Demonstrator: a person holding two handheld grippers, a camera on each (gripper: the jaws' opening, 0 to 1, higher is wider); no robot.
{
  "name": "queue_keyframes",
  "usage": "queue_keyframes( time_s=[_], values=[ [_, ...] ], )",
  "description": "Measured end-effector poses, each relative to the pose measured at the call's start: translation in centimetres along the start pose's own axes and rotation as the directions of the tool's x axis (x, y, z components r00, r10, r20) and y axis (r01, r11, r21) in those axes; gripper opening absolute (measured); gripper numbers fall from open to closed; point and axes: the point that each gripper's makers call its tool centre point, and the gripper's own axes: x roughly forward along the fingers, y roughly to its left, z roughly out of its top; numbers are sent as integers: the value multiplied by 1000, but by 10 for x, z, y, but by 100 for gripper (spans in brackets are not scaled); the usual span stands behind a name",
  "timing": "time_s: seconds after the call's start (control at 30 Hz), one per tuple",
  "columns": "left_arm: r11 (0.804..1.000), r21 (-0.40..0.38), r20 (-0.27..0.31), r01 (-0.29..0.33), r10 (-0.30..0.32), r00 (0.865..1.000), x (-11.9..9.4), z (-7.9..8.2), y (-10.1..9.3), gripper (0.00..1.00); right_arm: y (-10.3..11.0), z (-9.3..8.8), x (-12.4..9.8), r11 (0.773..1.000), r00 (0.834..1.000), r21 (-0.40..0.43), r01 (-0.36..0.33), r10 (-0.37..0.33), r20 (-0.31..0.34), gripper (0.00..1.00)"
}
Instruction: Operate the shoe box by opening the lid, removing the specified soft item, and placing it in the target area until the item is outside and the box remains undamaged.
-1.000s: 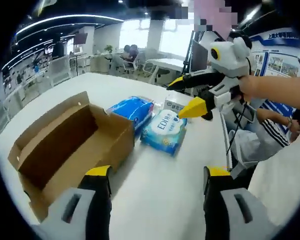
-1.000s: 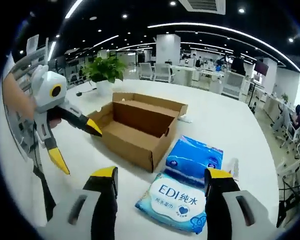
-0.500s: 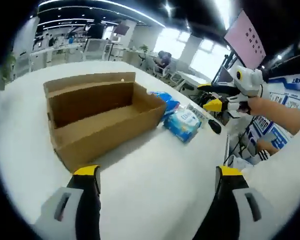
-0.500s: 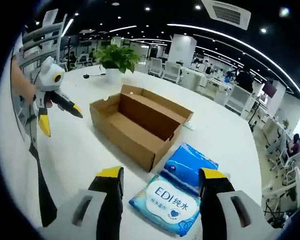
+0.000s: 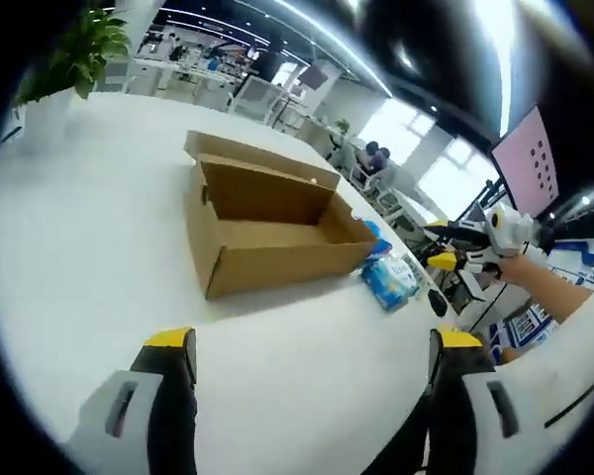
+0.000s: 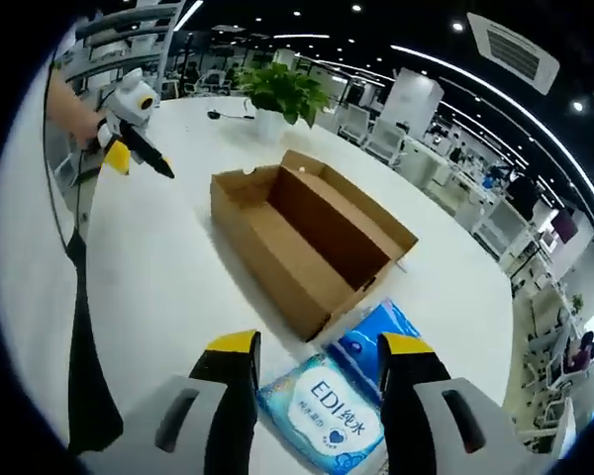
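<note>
An open brown cardboard shoe box [image 5: 267,223] lies on the white table [image 5: 89,257], its lid flap folded back and its inside bare. Past its right end lie a white-and-blue wipes pack [image 5: 388,279] and a blue pack [image 5: 378,234]. My left gripper [image 5: 312,341] is open, well back from the box's long side. In the right gripper view the box [image 6: 312,242] lies ahead, with the EDI wipes pack [image 6: 322,421] and the blue pack [image 6: 376,341] just beyond my open right gripper [image 6: 319,348]. The left gripper [image 6: 134,148] shows at the far left and the right gripper [image 5: 455,247] at the right, held by a hand.
A potted plant [image 6: 277,94] stands on the table behind the box. A dark cable [image 6: 79,327] runs along the left of the right gripper view. A small black object [image 5: 437,302] lies near the packs. Office desks and chairs stand beyond the table.
Both grippers have drawn back from the box, the left one swinging round to its long side. Box and packs lie where they were. Both grippers stay open.
</note>
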Motion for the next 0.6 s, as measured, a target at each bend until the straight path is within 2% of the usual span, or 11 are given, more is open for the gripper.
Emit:
queue_keyframes(
  time_s=[0.07,0.1,0.13,0.27,0.3,0.33,0.4,0.43,0.5,0.53,0.6],
  values=[
    [999,1,28,-46,46,999,-7,1,9,96,-1,-4,4,999,999,-34,-2,1,-51,46],
    [998,-11,39,-57,58,998,-11,1,11,92,-2,-5,5,1000,997,-25,-1,-1,-73,45],
    [998,-14,39,-59,60,997,-17,0,13,88,-4,-1,7,1000,998,-8,1,-2,-66,43],
    [977,73,101,-200,192,976,-40,8,29,84,-8,14,6,1000,998,22,-19,20,-62,45],
    [978,51,115,-201,194,974,-45,9,29,84,-8,14,6,1000,997,16,-22,23,-67,46],
    [979,36,123,-199,193,973,-48,10,29,82,-8,14,7,997,995,-54,-49,44,-95,46],
    [982,-13,153,-187,187,970,-55,14,28,77,-7,17,11,989,993,-125,-78,66,-100,45],
    [983,-31,163,-183,186,969,-59,15,28,71,-7,16,14,987,992,-137,-85,71,-105,44],
    [985,-65,184,-159,168,968,-65,18,27,70,-8,16,21,988,991,-125,-86,72,-115,40],
    [989,-107,231,-102,125,965,-68,26,22,70,-7,14,24,990,988,-111,-93,77,-135,38],
    [987,-125,224,-102,128,966,-72,26,28,67,-3,17,32,985,987,-130,-109,91,-134,33]
  ],
)
